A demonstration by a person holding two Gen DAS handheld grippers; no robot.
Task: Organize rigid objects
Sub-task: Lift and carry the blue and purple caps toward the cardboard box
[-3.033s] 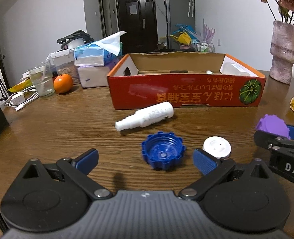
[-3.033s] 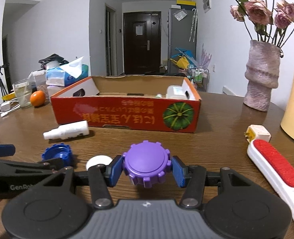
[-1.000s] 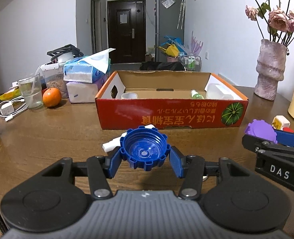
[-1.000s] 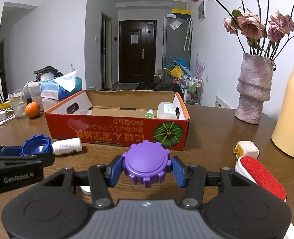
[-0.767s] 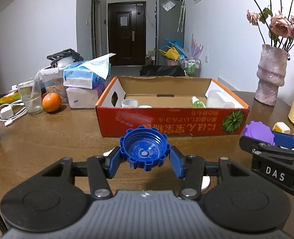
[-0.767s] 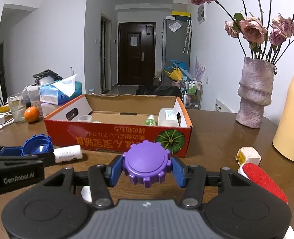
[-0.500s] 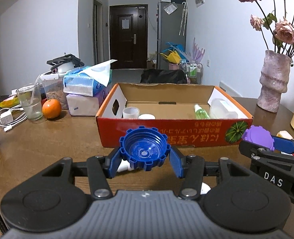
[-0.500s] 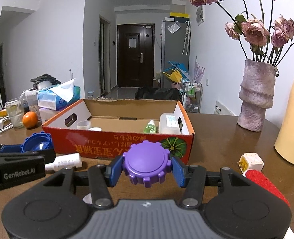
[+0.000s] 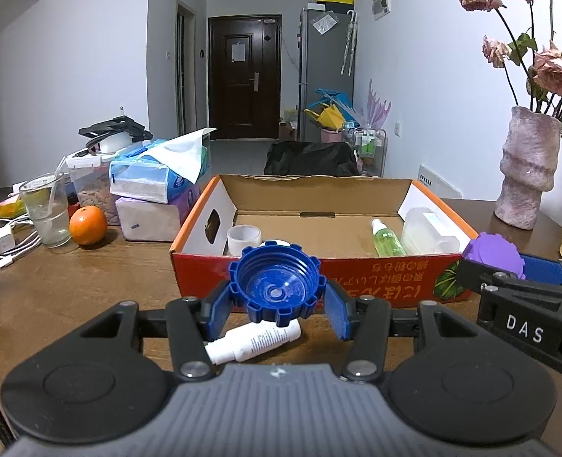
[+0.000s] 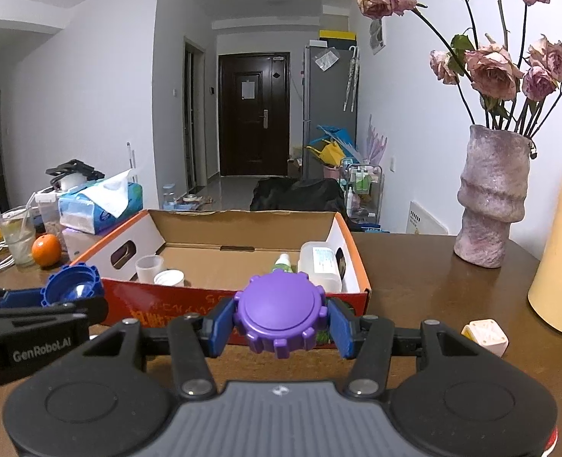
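Note:
My left gripper [image 9: 277, 301] is shut on a blue ridged cap [image 9: 277, 285], hollow side facing the camera, held above the table in front of the red cardboard box [image 9: 376, 285]. My right gripper [image 10: 279, 321] is shut on a purple ridged cap [image 10: 279, 314], also raised just before the box's front wall [image 10: 174, 312]. The purple cap shows in the left wrist view [image 9: 496, 253] and the blue cap in the right wrist view [image 10: 73, 285]. A white spray bottle [image 9: 254, 341] lies on the table under the left gripper.
The box holds a small white cup [image 9: 244, 236], a green bottle [image 9: 385, 242] and a clear container [image 9: 427, 232]. Tissue packs [image 9: 155, 182], an orange [image 9: 87, 220] and a glass [image 9: 46, 215] stand left. A vase [image 10: 490, 198], yellow bottle [image 10: 561, 251] and white plug [image 10: 484, 337] are right.
Both grippers have risen and moved closer to the box, each still holding its cap. Three seconds ago the left gripper was open with the blue cap on the table.

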